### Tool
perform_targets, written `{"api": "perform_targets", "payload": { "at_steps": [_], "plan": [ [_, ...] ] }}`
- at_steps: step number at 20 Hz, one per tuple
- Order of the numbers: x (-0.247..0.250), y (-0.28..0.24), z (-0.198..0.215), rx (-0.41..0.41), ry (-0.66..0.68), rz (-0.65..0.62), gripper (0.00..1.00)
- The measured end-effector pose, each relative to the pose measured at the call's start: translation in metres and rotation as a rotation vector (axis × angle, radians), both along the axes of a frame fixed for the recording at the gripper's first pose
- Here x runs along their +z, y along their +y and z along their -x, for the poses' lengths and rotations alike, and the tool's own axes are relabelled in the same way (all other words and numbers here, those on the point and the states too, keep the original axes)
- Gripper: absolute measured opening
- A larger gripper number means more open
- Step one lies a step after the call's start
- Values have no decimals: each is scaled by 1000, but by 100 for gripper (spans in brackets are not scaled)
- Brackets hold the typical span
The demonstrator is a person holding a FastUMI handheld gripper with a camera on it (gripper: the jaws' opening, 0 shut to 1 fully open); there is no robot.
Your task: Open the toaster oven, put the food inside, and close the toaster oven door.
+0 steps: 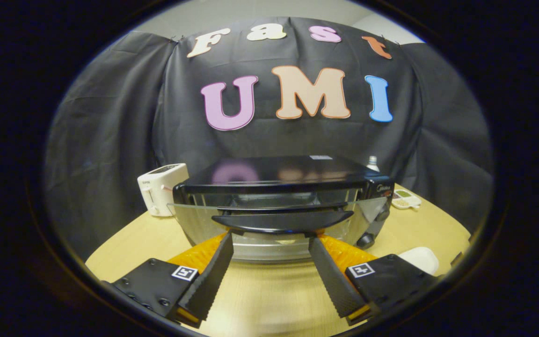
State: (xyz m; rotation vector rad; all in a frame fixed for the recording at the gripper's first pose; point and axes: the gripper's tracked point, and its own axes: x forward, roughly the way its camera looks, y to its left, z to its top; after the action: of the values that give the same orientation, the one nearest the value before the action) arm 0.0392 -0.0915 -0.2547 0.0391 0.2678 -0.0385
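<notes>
Oven [293, 175] door [279, 222] part-open, handle [282, 221] at fingertips; gripper [269, 238] spread wide, nothing clamped. Handle best hooked from above, drawn down slowly, steadily.

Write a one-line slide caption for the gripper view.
Open gripper fingertips reach just under the black handle of the black toaster oven's partly lowered glass door.

Tool pose at the handle.
The tool [269, 236] points forward and level, its two fingers [213, 276] spread wide apart, their tips reaching just under the door handle [282, 221], gripping nothing.
</notes>
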Motion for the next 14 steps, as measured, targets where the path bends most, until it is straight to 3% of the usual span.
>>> {"api": "perform_targets", "payload": {
  "at_steps": [5,14],
  "plan": [
    [9,-1,-17,4,-6,-10,100],
    [53,2,0,-31,-27,19,100]
  ]
}}
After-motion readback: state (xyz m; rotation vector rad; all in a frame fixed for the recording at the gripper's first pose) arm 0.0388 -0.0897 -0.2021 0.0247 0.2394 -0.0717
